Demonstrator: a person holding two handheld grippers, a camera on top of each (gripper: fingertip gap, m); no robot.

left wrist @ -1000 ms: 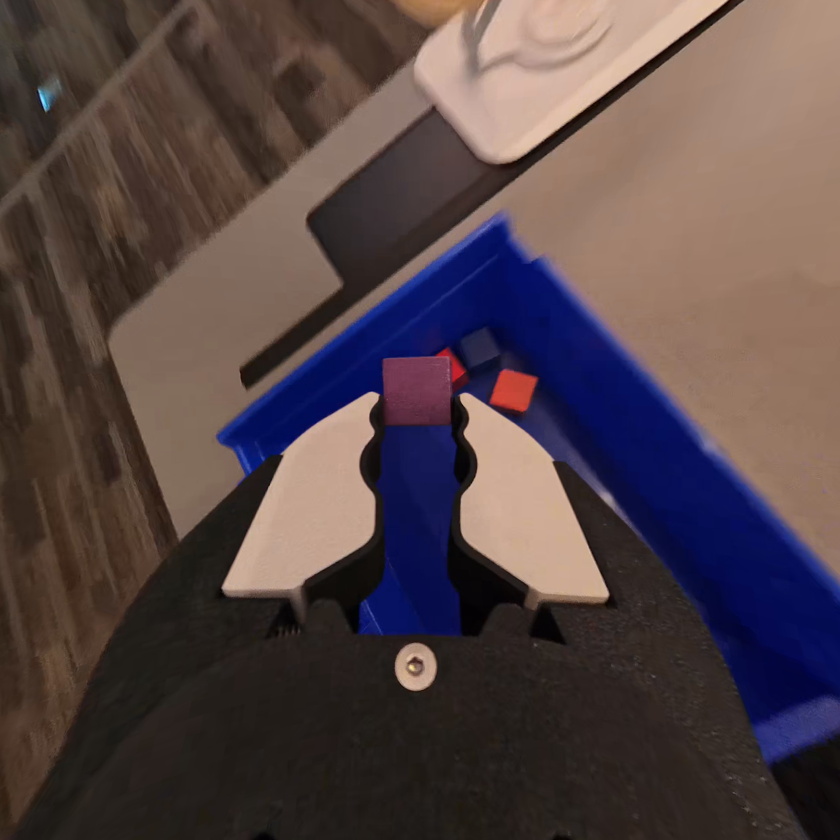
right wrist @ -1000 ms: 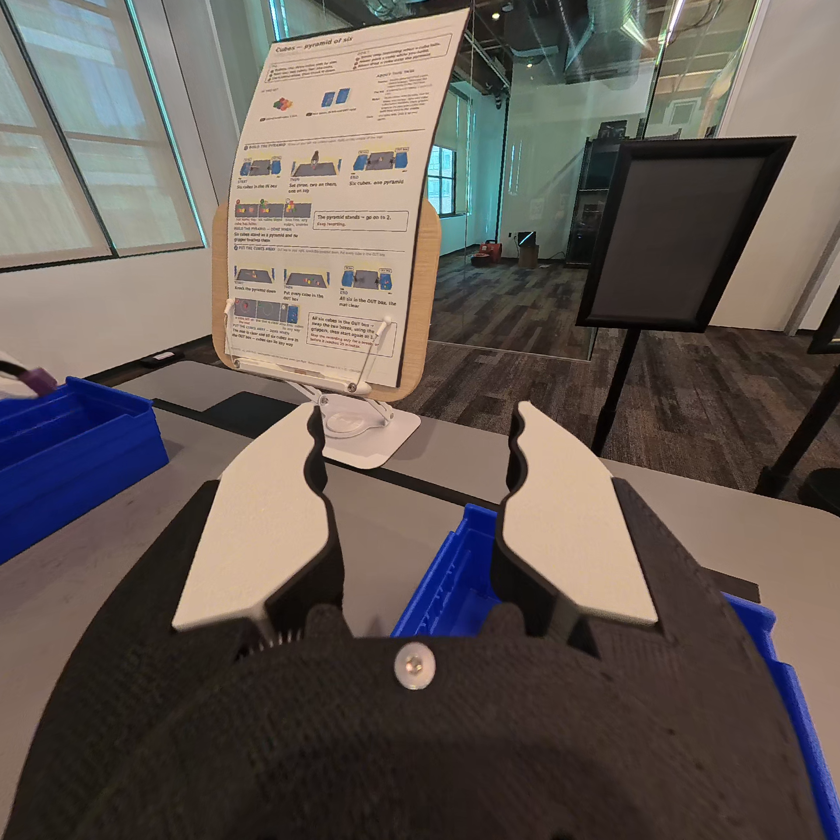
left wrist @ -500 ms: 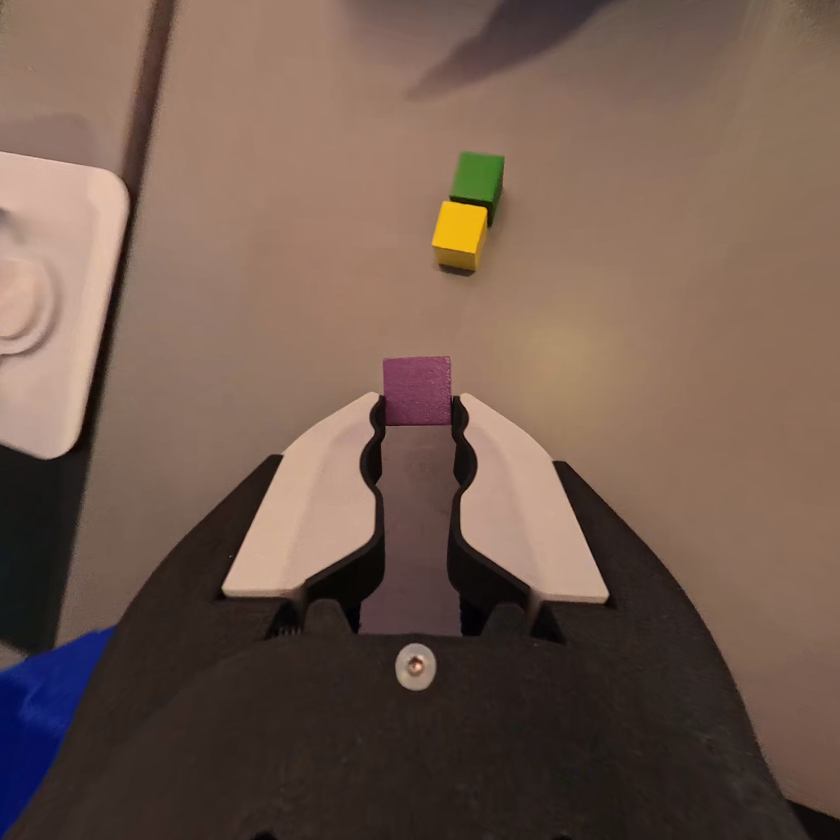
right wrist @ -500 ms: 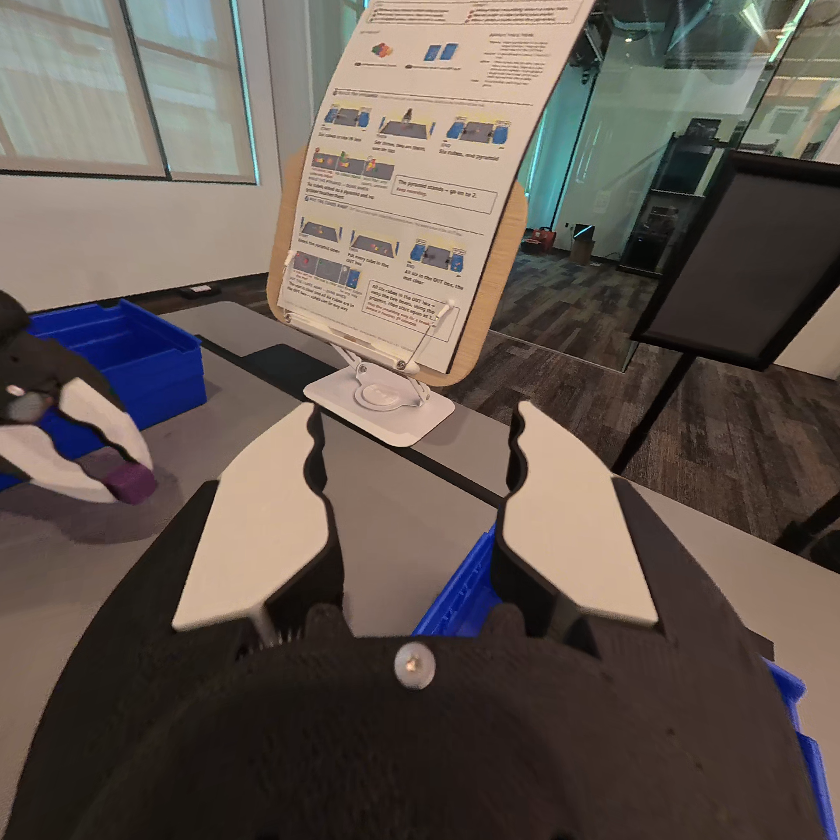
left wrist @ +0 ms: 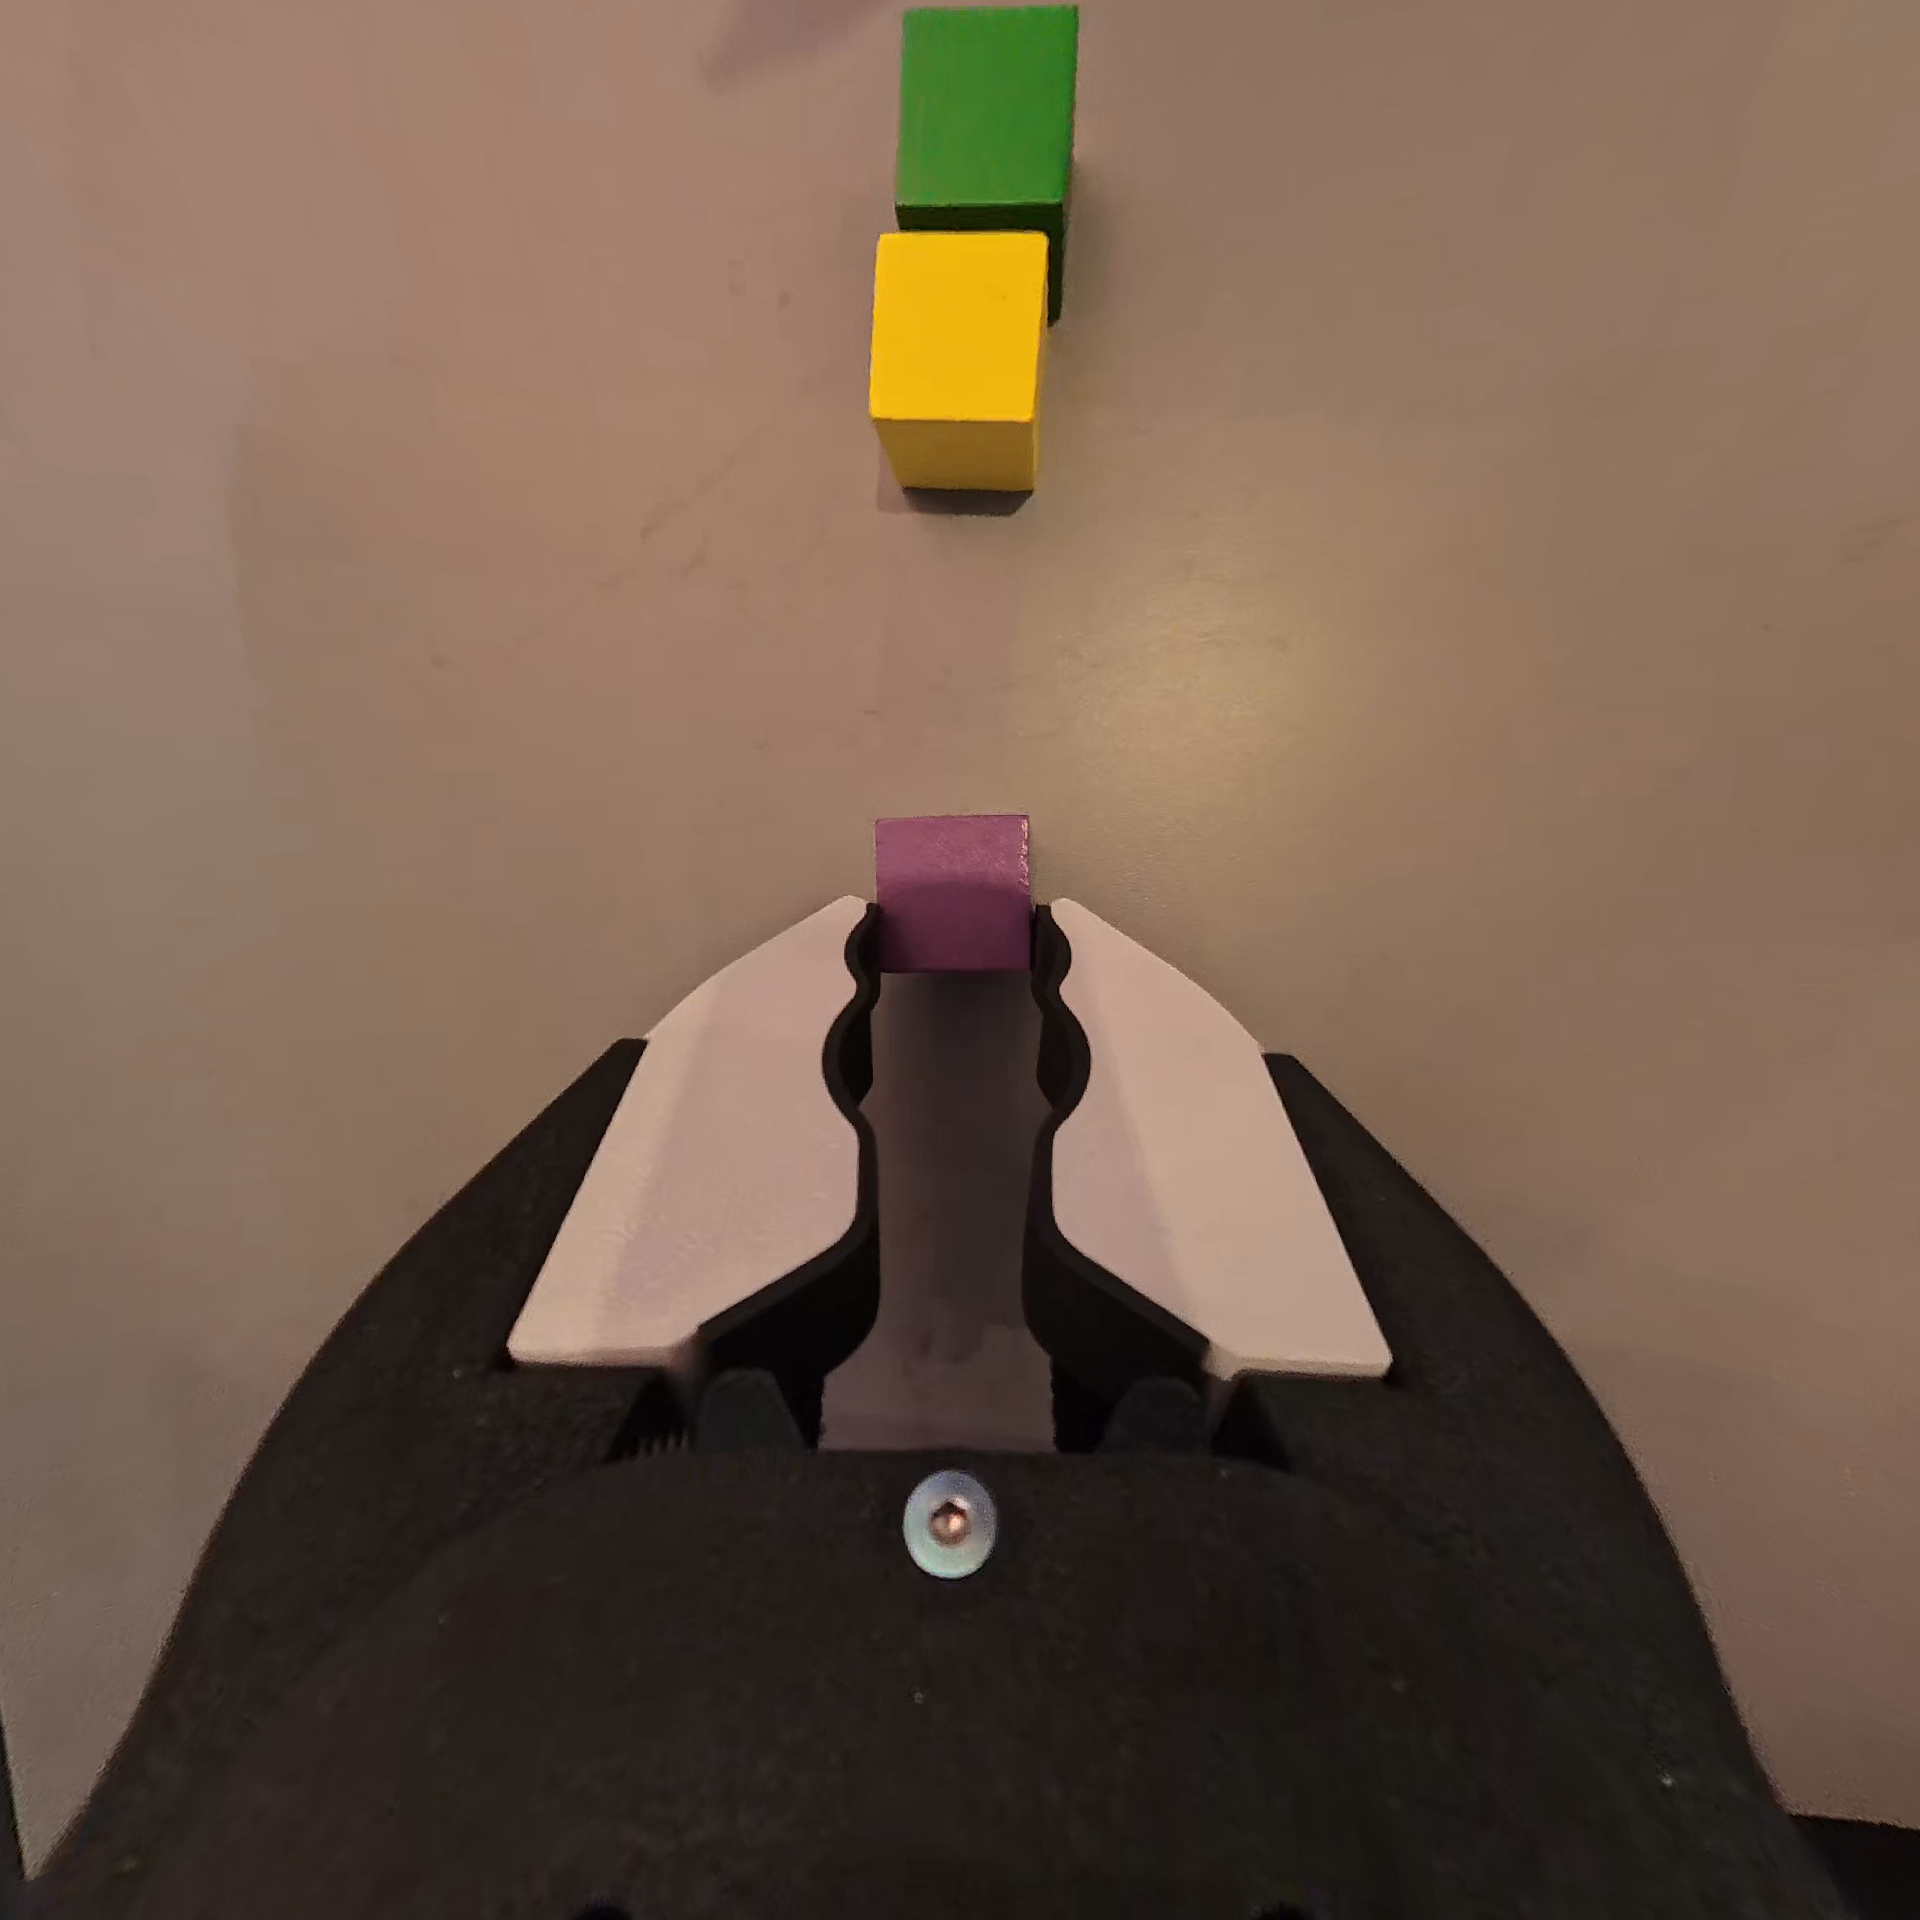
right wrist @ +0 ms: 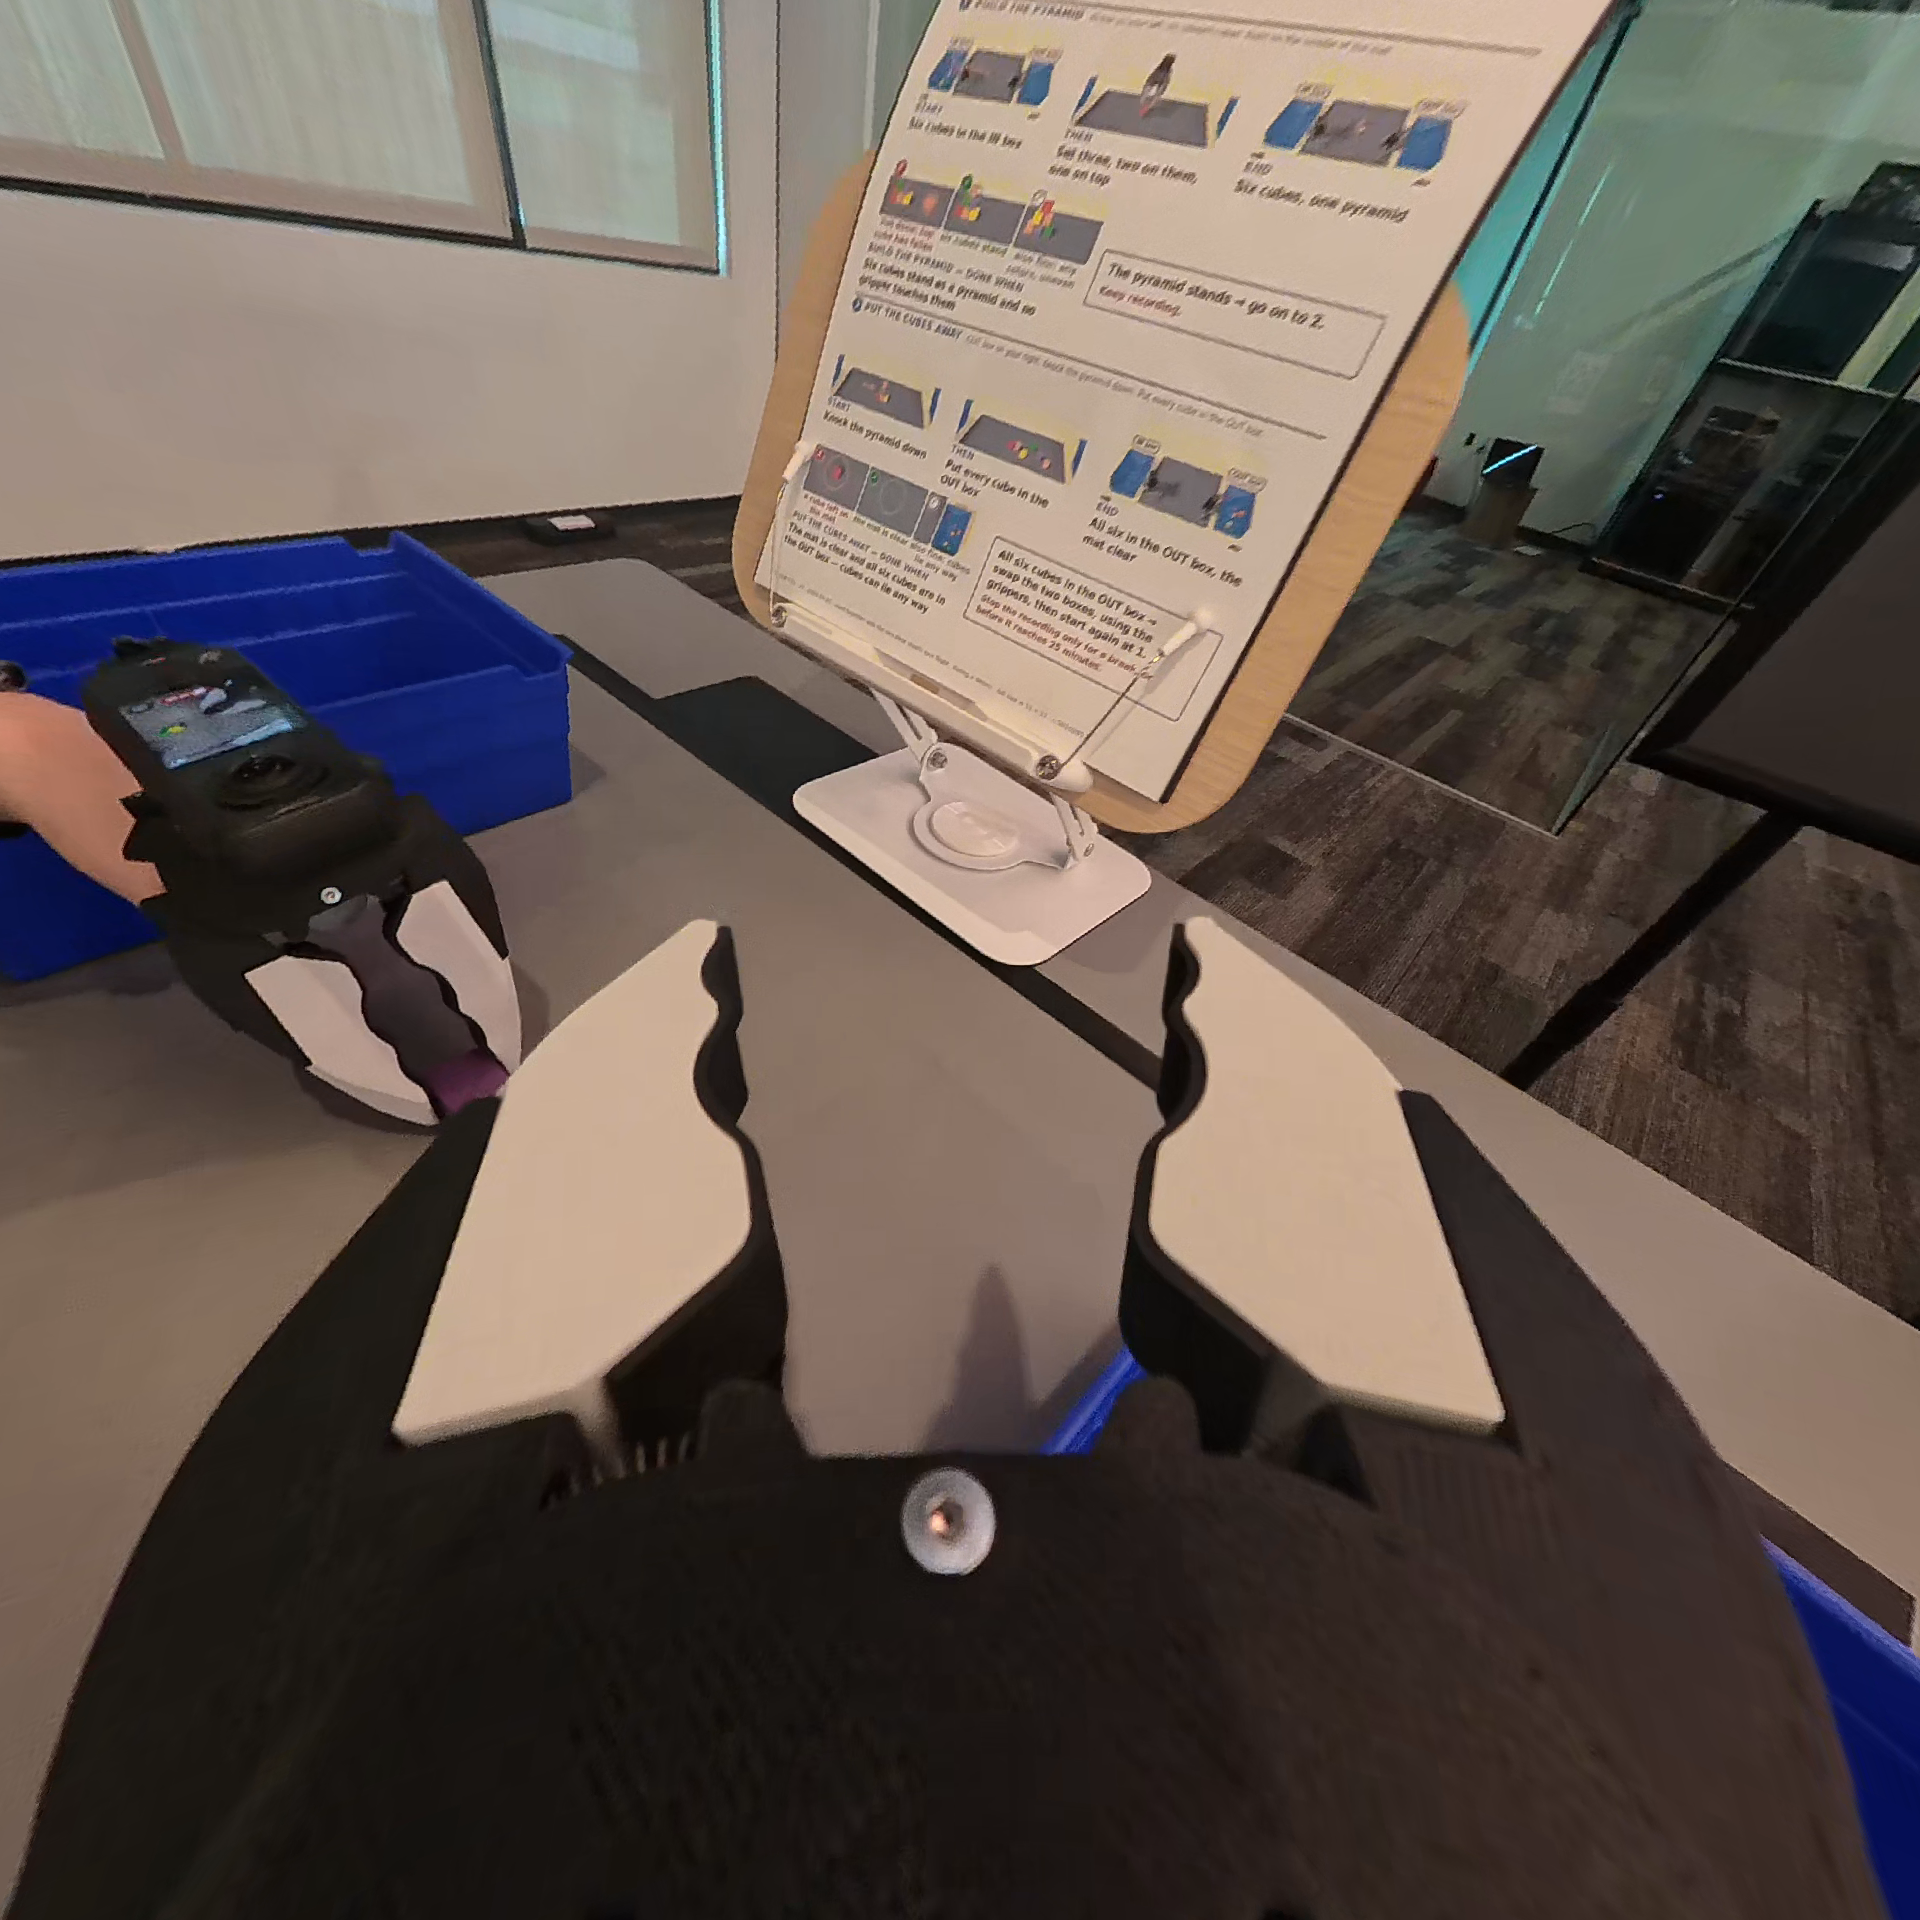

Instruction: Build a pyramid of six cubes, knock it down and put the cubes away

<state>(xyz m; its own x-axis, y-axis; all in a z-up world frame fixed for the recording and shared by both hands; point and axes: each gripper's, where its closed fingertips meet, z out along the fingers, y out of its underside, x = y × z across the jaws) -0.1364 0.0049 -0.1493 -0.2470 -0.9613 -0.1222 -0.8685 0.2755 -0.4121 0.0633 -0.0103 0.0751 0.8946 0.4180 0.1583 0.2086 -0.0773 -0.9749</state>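
Closer now than half a second earlier: the left gripper (left wrist: pixel 953 914) had dropped toward the grey tabletop (left wrist: pixel 416 623), and the two loose cubes, small in the upper middle of the left wrist frame before, filled the top centre. Its jaws were clamped on a small matte purple wooden cube (left wrist: pixel 951 899), held at the fingertips in the frame's centre, top face and near face both showing, edges slightly worn. Whether the cube touched the table could not be told.

Ahead of it, a glossy yellow cube (left wrist: pixel 958 343) sat on the table with a green cube (left wrist: pixel 985 109) just behind, the two touching or nearly so, the green one offset slightly to the right.

Right wrist view: the right gripper (right wrist: pixel 945 1029) hung with jaws spread wide and nothing between them. At left of that frame, the left gripper (right wrist: pixel 457 1070) pointed down at the table with the purple cube (right wrist: pixel 464 1081) at its tips; a hand (right wrist: pixel 57 790) held it. Behind, at far left, a blue plastic bin (right wrist: pixel 416 665). A white stand (right wrist: pixel 977 852) carried a printed instruction sheet (right wrist: pixel 1122 343) at upper centre. Windows upper left, dark patterned carpet (right wrist: pixel 1662 987) at right.
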